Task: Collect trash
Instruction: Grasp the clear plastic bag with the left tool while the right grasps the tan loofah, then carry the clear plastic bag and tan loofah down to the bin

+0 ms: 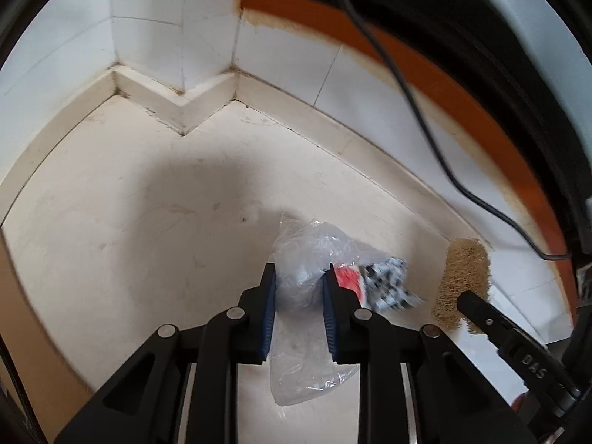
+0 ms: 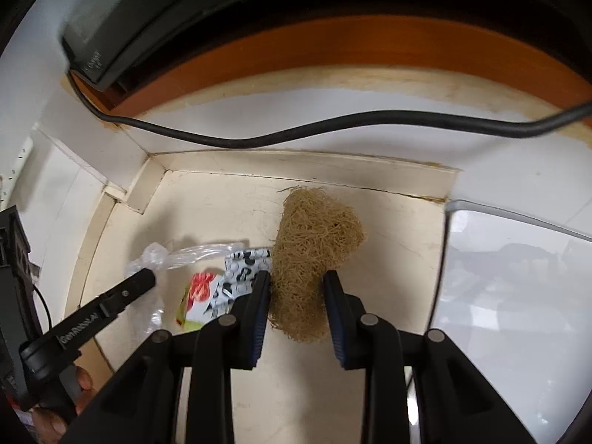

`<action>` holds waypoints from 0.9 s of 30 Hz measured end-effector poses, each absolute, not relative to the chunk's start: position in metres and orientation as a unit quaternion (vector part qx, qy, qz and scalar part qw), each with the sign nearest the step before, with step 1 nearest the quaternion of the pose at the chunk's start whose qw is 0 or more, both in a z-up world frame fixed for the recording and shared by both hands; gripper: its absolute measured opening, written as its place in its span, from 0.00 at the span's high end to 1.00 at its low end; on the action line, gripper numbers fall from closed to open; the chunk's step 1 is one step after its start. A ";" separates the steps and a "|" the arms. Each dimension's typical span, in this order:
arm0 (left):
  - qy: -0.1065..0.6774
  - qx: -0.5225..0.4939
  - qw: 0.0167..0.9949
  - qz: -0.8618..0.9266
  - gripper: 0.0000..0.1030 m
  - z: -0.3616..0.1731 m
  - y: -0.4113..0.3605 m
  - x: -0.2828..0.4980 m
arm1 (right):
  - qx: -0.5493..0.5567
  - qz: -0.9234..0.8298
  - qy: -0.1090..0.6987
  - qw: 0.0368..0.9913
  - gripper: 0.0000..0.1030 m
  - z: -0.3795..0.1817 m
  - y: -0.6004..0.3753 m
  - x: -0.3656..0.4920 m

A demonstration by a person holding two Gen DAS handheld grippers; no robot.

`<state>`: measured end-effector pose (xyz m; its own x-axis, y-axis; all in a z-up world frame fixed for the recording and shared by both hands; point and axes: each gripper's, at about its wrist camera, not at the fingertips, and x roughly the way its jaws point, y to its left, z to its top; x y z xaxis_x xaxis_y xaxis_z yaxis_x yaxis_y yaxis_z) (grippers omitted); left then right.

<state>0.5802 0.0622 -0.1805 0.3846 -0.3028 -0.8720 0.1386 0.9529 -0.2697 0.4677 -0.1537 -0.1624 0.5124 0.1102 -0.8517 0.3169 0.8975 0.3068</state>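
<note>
The blue-padded fingers [image 1: 269,307] of the left gripper [image 1: 299,277] pinch a crumpled clear plastic bag [image 1: 307,259], which bulges between the pads and trails down onto the cream floor [image 1: 129,222]. The fingers [image 2: 335,296] of the right gripper [image 2: 298,283] stand either side of a tan fibrous scrubber [image 2: 314,244]; the left pad touches its side, while whether the right pad presses on it cannot be told.

Both pieces of trash lie on the floor near the skirting [image 1: 177,111] of a white tiled wall [image 1: 148,18]. Just beside the bag, between it and the scrubber, lie a red-and-white wrapper [image 2: 199,292] and a black-and-white printed wrapper [image 2: 240,270]. A black cable [image 2: 296,129] hangs across the wall above them, under an orange wooden edge [image 2: 333,40]. A white glossy bin [image 2: 510,296] stands at the right of the scrubber.
</note>
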 end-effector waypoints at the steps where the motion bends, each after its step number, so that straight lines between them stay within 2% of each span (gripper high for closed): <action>1: 0.538 -0.077 0.830 -0.130 0.80 -0.173 0.063 0.570 | 0.217 -0.059 0.489 0.843 0.72 -0.158 -0.154 0.462; 8: 0.521 -0.075 0.842 -0.122 0.81 -0.124 0.061 0.510 | 0.205 -0.019 0.476 0.855 0.72 -0.121 -0.150 0.413; 16: 0.472 -0.084 0.872 -0.100 0.80 -0.053 0.054 0.396 | 0.178 0.054 0.445 0.876 0.72 -0.070 -0.142 0.335; 27: 0.429 -0.089 0.897 -0.056 0.80 -0.010 0.031 0.236 | 0.138 0.160 0.415 0.885 0.72 -0.031 -0.153 0.207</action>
<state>0.2365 0.0311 -0.0103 0.6255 -0.1776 -0.7597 0.0242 0.9777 -0.2087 0.2071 -0.1531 -0.0306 0.6042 0.3982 -0.6902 -0.1692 0.9105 0.3772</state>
